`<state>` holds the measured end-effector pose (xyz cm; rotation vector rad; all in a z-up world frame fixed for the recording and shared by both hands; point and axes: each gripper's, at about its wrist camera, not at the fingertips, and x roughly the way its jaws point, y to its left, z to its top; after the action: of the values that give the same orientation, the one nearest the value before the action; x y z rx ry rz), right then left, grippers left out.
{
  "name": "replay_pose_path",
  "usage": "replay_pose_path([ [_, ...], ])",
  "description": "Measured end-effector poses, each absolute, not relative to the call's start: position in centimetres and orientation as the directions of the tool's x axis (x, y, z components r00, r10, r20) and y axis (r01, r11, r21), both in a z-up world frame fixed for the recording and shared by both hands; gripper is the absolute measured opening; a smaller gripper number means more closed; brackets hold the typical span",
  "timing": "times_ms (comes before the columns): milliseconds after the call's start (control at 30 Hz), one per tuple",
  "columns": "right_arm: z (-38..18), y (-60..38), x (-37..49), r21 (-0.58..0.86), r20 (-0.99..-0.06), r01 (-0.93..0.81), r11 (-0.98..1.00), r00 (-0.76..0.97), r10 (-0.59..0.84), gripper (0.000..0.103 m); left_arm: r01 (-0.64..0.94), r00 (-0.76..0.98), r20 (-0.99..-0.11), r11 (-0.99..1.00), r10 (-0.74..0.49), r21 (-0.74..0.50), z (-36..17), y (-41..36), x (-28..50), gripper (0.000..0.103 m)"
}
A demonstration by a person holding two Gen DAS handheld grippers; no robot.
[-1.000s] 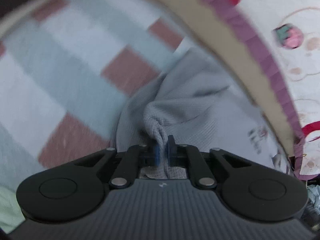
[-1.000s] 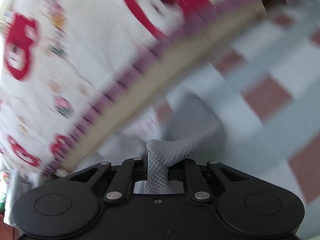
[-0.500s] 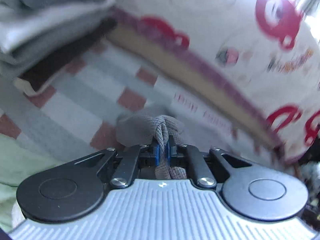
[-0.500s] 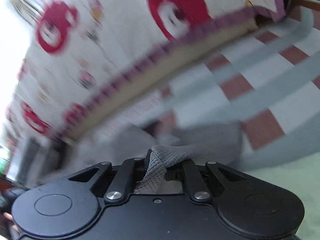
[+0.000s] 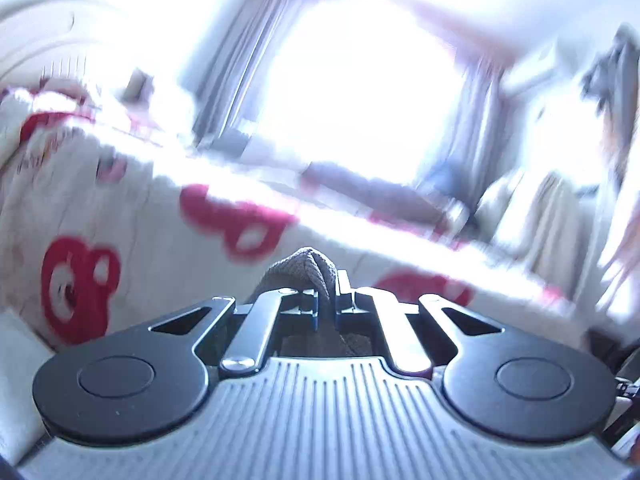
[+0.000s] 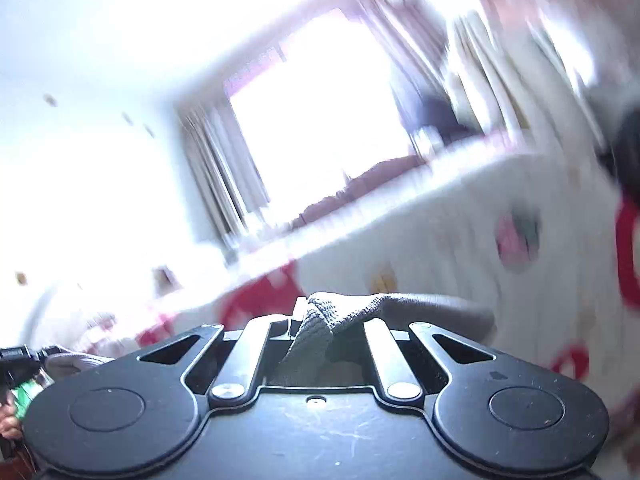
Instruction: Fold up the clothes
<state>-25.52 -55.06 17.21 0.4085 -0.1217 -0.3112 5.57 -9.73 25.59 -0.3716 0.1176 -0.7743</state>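
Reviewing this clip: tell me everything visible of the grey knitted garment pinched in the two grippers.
The grey knitted garment is a soft cloth with a coarse waffle-like weave. In the left wrist view a bunched fold of it pokes up between the left gripper, whose jaws are shut on it. In the right wrist view another bunched part is clamped in the right gripper, with cloth trailing off to the right. Most of the garment hangs below, out of sight.

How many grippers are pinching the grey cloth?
2. The left gripper is shut on a bunch of grey cloth sticking up between its jaws. The right gripper is shut on cloth that drapes off to the right. The rest of the cloth is hidden.
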Motion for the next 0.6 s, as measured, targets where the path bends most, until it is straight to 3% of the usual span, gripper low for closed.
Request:
replay_pose_path([
  [67,19.5,-53.6,-28.3,0.389,0.118,0.251,0.886,0.941,-0.318,0.009,0.675,0.693,0.04,0.629,-0.72,-0.386,25.4,-7.7,3.3,0.006],
  [167,16.1,-51.7,-31.7,0.378,0.035,0.321,0.868,0.933,-0.359,0.01,0.662,0.676,-0.026,0.622,-0.737,-0.419,21.4,-6.2,0.8,0.007],
  [267,8.6,-51.0,-35.0,0.409,-0.106,0.426,0.807,0.9,-0.422,0.01,0.607,0.66,-0.191,0.665,-0.727,-0.435,13.1,-6.8,-0.9,0.007],
  [367,-1.1,-51.9,-38.2,0.467,-0.284,0.564,0.681,0.825,-0.489,0.01,0.539,0.577,-0.442,0.727,-0.686,-0.425,2.4,-9.0,-3.3,0.007],
  [467,-10.4,-53.6,-39.6,0.39,-0.494,0.723,0.57,0.687,-0.533,0.009,0.483,0.424,-0.647,0.763,-0.633,-0.43,-7.2,-10.8,-5.5,0.007],
  [533,-15.3,-53.5,-40.0,0.336,-0.601,0.775,0.535,0.614,-0.511,0.009,0.487,0.37,-0.736,0.793,-0.567,-0.366,-11.1,-12.0,-7.3,0.007],
  [600,-17.8,-53.6,-39.7,0.308,-0.652,0.794,0.524,0.578,-0.492,0.009,0.513,0.345,-0.783,0.802,-0.518,-0.305,-13.1,-13.1,-8.0,0.007],
])
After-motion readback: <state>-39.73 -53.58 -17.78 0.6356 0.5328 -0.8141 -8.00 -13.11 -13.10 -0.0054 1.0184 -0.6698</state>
